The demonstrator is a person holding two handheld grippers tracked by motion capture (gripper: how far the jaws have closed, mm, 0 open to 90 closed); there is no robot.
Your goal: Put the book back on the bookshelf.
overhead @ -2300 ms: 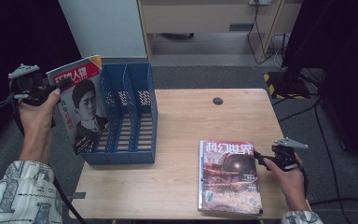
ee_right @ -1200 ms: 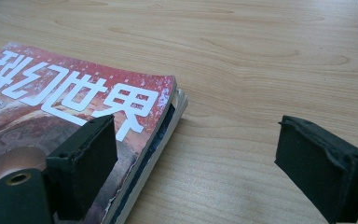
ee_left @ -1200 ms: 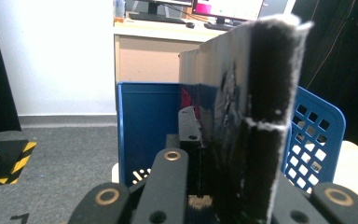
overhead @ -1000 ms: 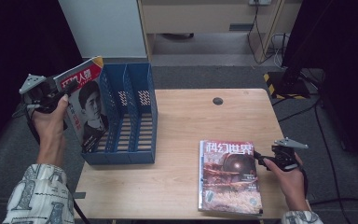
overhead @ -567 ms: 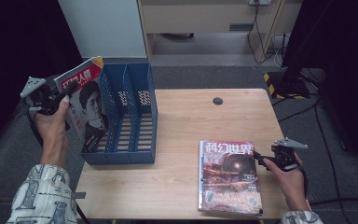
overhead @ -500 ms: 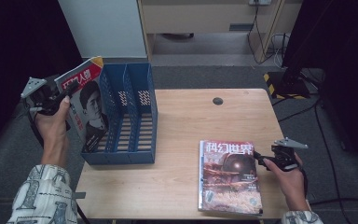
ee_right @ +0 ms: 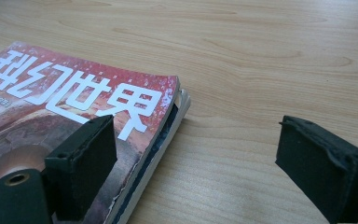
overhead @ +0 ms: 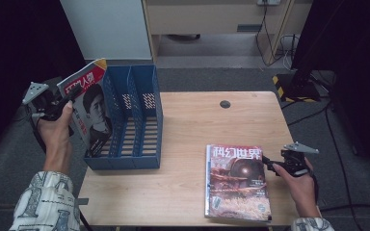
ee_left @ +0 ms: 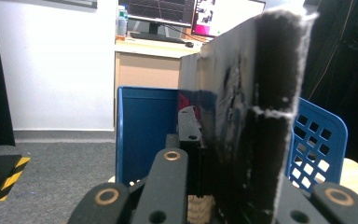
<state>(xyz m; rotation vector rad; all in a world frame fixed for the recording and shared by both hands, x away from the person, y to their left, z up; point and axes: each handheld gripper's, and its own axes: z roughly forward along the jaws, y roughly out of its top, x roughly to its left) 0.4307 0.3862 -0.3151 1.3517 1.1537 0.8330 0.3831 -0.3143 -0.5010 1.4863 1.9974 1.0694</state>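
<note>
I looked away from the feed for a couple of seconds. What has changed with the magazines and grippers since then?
The left gripper, shut on the portrait magazine, lifted it slightly and tilted its top toward the blue file rack; the magazine remains outside the rack's left wall. The right gripper stayed open beside the red magazine, which lay unmoved on the table.

The file rack [overhead: 130,120] at nine o'clock is blue with perforated walls. The held magazine [overhead: 89,110] bears a red-and-white title band above a dark portrait. At five o'clock, the lying magazine [overhead: 236,180] is rusty red with white characters. The bench [overhead: 197,120] is pale wood grain; black jaws; the sleeve [overhead: 41,202] is patterned white and grey.
</note>
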